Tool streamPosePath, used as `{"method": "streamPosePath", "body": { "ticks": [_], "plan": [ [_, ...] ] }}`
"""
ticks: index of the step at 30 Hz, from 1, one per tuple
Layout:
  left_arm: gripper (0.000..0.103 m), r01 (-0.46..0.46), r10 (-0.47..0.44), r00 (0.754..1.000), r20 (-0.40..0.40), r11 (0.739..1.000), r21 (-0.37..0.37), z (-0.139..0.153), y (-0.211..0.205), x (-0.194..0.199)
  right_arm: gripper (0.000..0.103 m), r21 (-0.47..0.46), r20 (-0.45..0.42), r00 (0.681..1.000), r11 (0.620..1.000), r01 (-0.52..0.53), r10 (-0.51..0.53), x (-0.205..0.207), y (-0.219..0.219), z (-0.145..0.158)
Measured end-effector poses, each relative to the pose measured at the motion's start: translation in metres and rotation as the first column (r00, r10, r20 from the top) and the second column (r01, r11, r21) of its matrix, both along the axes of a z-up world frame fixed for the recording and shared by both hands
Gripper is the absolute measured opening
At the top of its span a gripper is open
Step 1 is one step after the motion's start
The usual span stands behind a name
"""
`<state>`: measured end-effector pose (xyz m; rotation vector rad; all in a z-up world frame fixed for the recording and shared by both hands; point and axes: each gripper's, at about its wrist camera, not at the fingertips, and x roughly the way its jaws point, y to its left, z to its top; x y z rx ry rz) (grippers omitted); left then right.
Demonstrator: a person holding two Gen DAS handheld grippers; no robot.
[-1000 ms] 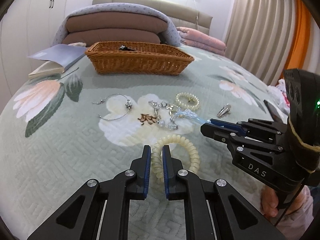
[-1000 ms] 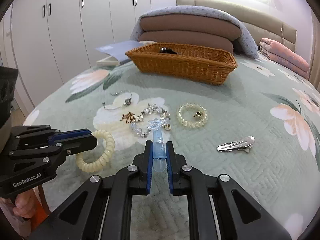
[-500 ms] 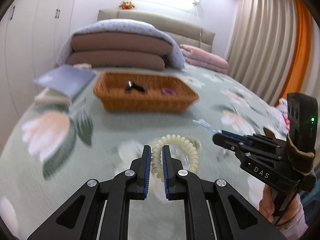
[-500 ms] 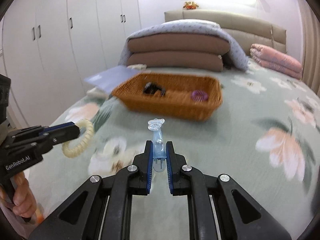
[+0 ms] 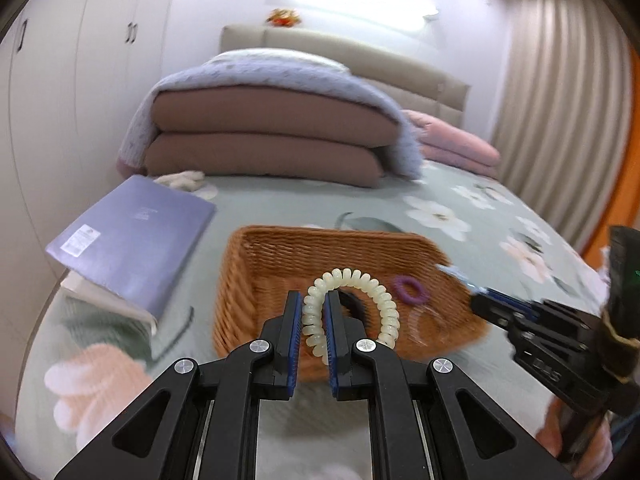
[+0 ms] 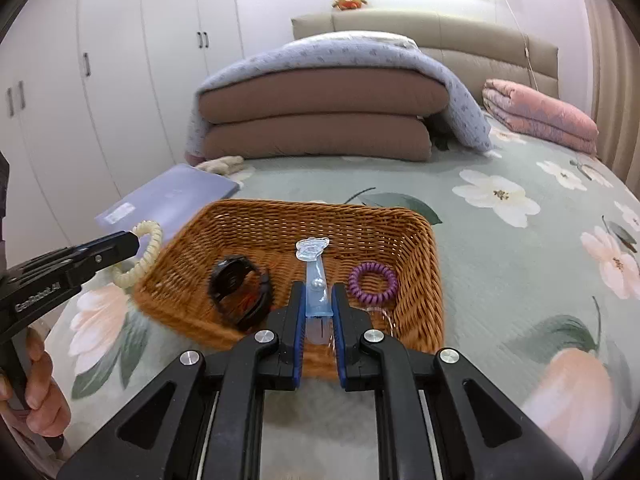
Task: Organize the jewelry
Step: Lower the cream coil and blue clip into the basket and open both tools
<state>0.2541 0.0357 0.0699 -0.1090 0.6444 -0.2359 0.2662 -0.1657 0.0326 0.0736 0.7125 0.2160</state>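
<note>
My left gripper (image 5: 313, 304) is shut on a cream spiral hair tie (image 5: 360, 292), held in the air over the near edge of the wicker basket (image 5: 256, 256). My right gripper (image 6: 318, 300) is shut on a pale blue hair clip (image 6: 314, 268) with a clear bow tip, also above the basket's (image 6: 416, 248) near rim. Inside the basket lie a purple spiral hair tie (image 6: 373, 282) and a black bracelet (image 6: 240, 292). In the right wrist view the left gripper (image 6: 132, 242) with the cream tie (image 6: 140, 256) hangs at the basket's left end.
A lilac book (image 5: 132, 240) lies left of the basket on the floral bedspread (image 6: 520, 280). Folded brown bedding under a lilac blanket (image 6: 320, 112) and a pink quilt (image 6: 540, 116) sit behind. A hand (image 6: 44, 400) grips the left handle.
Both grippers lifted their items off the bedspread and travelled forward to the basket. The remaining jewelry on the bed has dropped out of view.
</note>
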Motion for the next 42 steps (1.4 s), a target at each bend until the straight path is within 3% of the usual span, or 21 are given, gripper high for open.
{"method": "streamPosePath", "body": {
  "ticks": [5,12,30,31,35,42],
  "plan": [
    [0.011,-0.027,0.029,0.998,-0.053,0.999,0.044,-0.028,0.0,0.045,0.014,0.018,-0.039,0.999,1.0,0.017,-0.017,0.02,-0.004,-0.025],
    [0.011,-0.029,0.036,0.995,-0.092,0.996,0.079,-0.057,-0.005,0.064,0.014,0.012,-0.086,0.996,1.0,0.017,-0.016,0.03,-0.006,-0.043],
    [0.012,-0.004,0.015,0.992,-0.127,0.996,0.085,-0.066,-0.005,0.072,0.017,0.036,-0.103,0.994,0.999,-0.018,0.021,0.032,-0.002,-0.052],
    [0.015,-0.001,0.012,0.991,-0.131,0.997,0.078,-0.066,-0.004,0.072,0.019,0.054,-0.101,0.994,0.998,-0.025,0.03,0.031,-0.003,-0.051],
    [0.043,0.004,0.0,0.993,-0.114,0.999,0.033,-0.06,0.001,0.066,0.028,0.068,-0.072,0.997,0.998,-0.019,0.024,0.026,-0.006,-0.046],
    [0.045,0.025,-0.025,1.0,-0.01,1.0,-0.015,-0.039,0.005,0.04,0.028,0.11,0.028,0.999,0.994,0.021,-0.024,0.003,-0.021,-0.028]
  ]
}}
